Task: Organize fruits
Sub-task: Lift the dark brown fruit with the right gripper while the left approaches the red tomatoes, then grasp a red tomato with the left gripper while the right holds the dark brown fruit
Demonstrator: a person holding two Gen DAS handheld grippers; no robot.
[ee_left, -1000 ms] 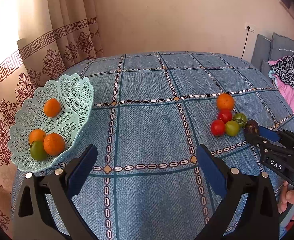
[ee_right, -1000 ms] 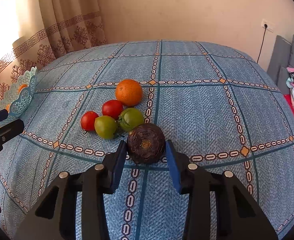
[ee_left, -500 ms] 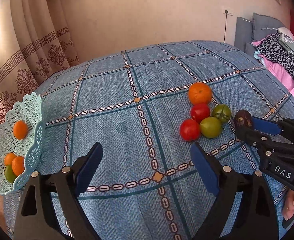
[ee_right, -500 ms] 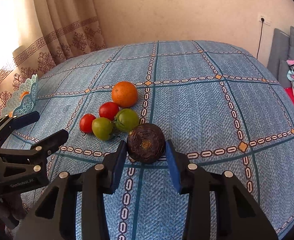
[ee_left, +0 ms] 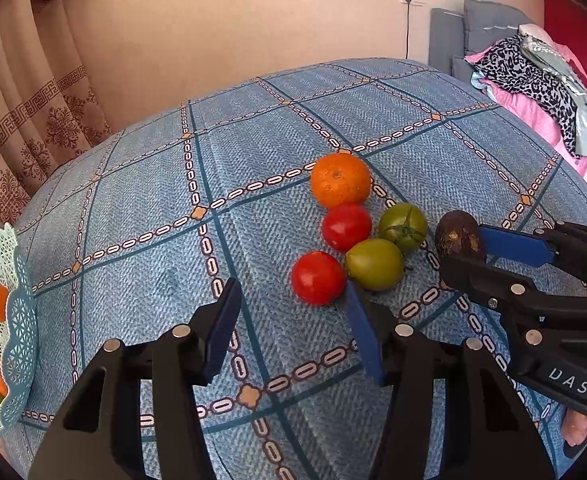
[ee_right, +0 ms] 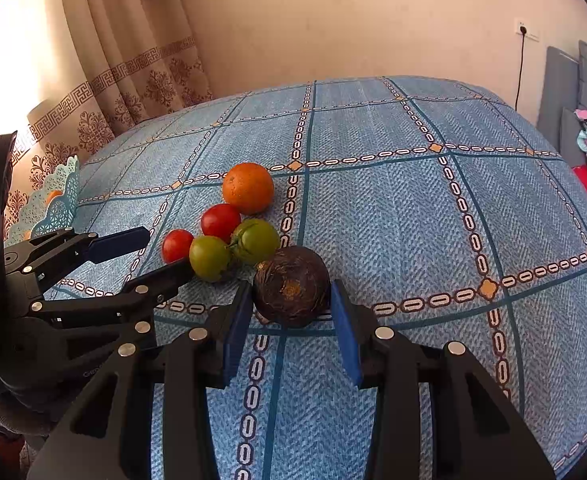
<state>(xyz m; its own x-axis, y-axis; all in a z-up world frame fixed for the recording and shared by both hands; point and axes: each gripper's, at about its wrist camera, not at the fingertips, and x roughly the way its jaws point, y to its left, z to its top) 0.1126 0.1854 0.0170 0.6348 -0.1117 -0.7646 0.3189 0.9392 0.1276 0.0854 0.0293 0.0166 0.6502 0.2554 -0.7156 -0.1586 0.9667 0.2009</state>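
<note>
The table, covered in a blue patterned tablecloth (ee_right: 413,216), takes up most of both views. A beige patterned curtain (ee_right: 133,60) hangs behind its far left corner, and a pile of bedding with a leopard-print cloth (ee_left: 533,76) lies beyond its right side.

My left gripper (ee_left: 289,320) is spread wide and holds nothing. In the left wrist view its right finger tip sits just in front of the nearer red tomato and the nearer green tomato; I cannot tell whether it touches either.

My right gripper (ee_right: 291,312) is closed narrow on a dark brown wrinkled fruit (ee_right: 291,286), both blue pads against its sides. Whether the fruit rests on the cloth or is lifted clear, I cannot tell.

A light blue lattice basket (ee_left: 17,320) stands at the table's left edge, well apart from the loose fruit. It contains several oranges and something green.

Loose fruit is clustered near the table's middle. An orange (ee_right: 248,188) lies farthest back. Just in front of it are a red tomato (ee_right: 220,221) and a green tomato (ee_right: 255,240) with its stem visible. Nearer me lie a second red tomato (ee_right: 176,245) and a second green tomato (ee_right: 209,258). The five appear to touch their neighbours. The held dark fruit is just beside the stemmed green tomato.
</note>
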